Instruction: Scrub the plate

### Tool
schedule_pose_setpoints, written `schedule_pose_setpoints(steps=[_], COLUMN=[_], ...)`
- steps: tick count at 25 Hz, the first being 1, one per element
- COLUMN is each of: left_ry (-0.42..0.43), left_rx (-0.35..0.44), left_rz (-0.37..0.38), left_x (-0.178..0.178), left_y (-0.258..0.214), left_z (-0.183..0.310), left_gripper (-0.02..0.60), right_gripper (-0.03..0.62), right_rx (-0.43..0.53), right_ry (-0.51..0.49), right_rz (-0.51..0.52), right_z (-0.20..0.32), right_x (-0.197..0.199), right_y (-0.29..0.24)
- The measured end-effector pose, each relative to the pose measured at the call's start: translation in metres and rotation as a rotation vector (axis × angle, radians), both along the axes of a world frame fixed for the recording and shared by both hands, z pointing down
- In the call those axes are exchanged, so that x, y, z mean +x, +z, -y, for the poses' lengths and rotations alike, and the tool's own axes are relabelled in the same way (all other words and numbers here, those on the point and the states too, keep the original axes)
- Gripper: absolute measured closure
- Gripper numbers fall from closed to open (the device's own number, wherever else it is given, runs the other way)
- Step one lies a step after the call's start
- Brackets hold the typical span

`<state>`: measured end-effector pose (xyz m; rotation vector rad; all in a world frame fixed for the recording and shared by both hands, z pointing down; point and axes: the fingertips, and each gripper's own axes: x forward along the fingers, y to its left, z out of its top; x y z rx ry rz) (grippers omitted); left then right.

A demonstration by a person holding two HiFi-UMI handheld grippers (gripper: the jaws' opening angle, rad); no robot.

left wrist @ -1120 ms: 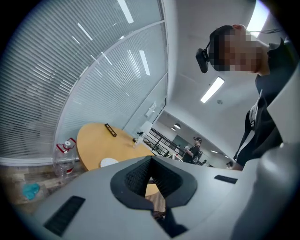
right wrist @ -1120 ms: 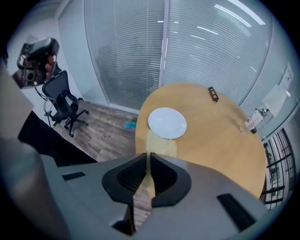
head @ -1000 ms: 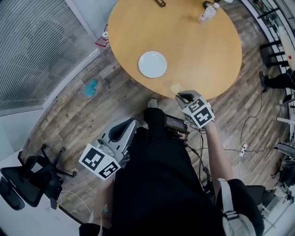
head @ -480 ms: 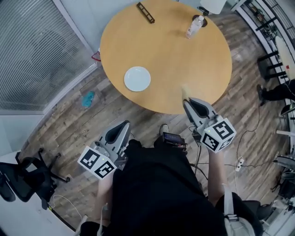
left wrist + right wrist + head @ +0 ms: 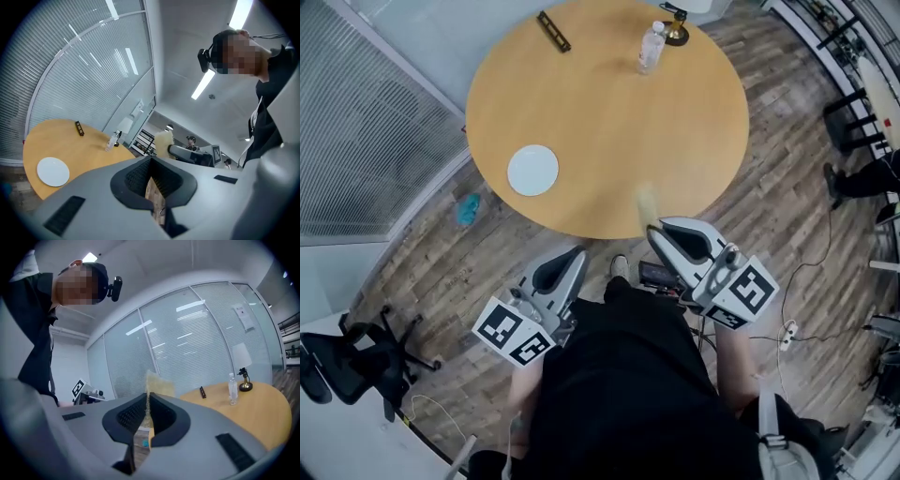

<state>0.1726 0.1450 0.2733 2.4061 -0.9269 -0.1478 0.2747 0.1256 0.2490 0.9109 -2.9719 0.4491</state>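
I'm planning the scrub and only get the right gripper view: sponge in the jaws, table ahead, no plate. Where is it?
Observer: The plate lies flat near the left edge of the table, well left of your right gripper and its sponge.
Operator: Anything on it?
Observer: No, it looks bare, and nothing lies right beside it.
Operator: And the left gripper?
Observer: The left gripper hangs off the table over the floor, jaws together on nothing.
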Motion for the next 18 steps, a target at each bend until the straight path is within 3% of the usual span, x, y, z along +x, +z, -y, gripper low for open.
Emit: schedule_pose_setpoints(steps=[7, 18], left_ry=[-0.006, -0.024], left_rx=[-0.039, -0.065], left_rz=[0.007, 0.042], left_x=[0.051, 0.060], left_y=[0.007, 0.009], left_z=[-0.003, 0.000], left_gripper=[0.571, 0.571], right_gripper=[0.569, 0.569], right_rx=[-0.023, 0.003], right_ry=[0.014, -0.016], right_rz=[0.028, 0.048], right_z=[0.010, 0.015], right_x=[0.058, 0.066], right_y=[0.001, -0.002])
